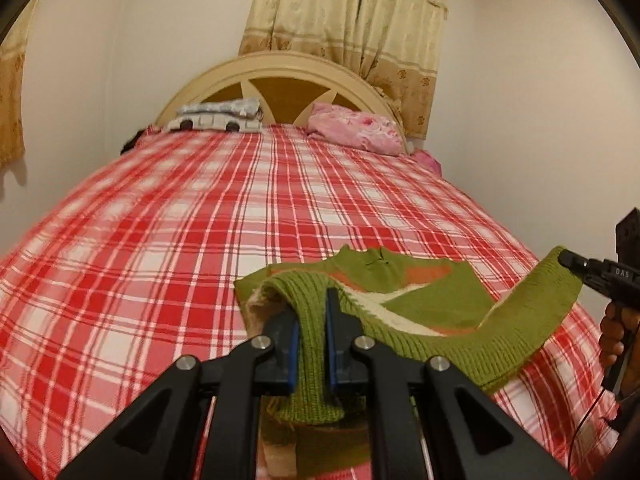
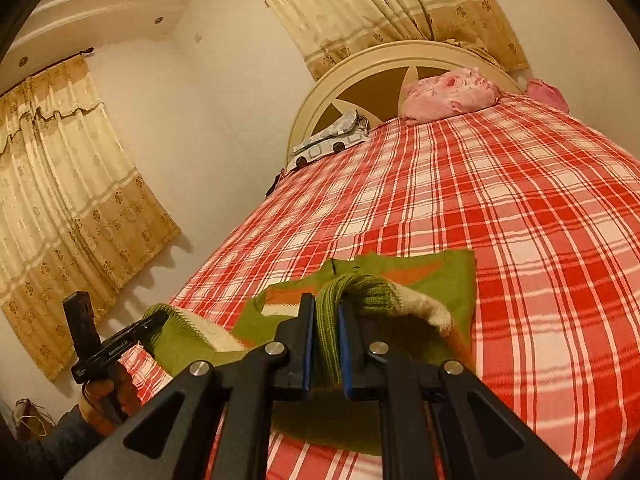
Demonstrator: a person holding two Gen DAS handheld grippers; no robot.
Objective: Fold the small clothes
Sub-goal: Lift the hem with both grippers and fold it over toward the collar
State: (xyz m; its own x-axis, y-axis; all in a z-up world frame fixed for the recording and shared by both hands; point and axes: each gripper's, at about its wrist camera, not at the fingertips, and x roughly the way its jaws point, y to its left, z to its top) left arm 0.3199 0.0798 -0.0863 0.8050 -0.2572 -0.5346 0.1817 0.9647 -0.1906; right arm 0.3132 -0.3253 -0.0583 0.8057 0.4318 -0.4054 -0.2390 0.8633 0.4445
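A small green knit sweater [image 1: 420, 300] with orange and cream patches lies on the near end of the bed; it also shows in the right wrist view [image 2: 444, 276]. My left gripper [image 1: 312, 312] is shut on one corner of its ribbed green hem and holds it lifted. My right gripper [image 2: 326, 316] is shut on the other corner of the hem. The hem hangs stretched between the two. In the left wrist view the right gripper [image 1: 568, 260] pinches the hem at the far right. In the right wrist view the left gripper [image 2: 158, 320] pinches it at the lower left.
The bed has a red and white plaid cover [image 1: 200, 220]. A pink pillow [image 1: 356, 128] and a stack of folded cloths [image 1: 220, 116] lie by the headboard [image 1: 280, 76]. Curtains [image 2: 68, 200] hang on the walls beside and behind the bed.
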